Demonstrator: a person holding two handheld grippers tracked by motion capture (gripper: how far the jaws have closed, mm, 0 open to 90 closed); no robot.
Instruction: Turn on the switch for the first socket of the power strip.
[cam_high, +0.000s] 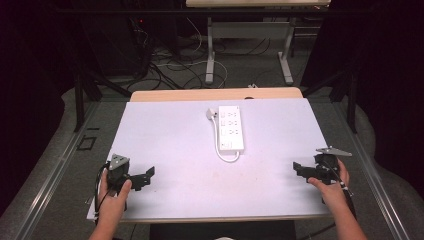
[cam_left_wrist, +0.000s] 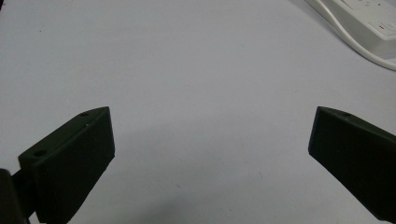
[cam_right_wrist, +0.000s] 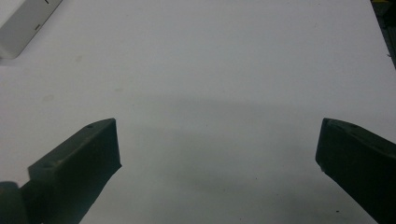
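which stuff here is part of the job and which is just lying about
Part of the job:
- power strip in the middle of the table, with its white cord and plug
- left gripper, open, holding nothing
- right gripper, open, holding nothing

Just lying about:
- cables on the floor beyond the table
- second table at the back

floor (cam_high: 60, 150): grey | cables (cam_high: 165, 70): tangled behind | second table (cam_high: 250, 30): white legs | surroundings: dark
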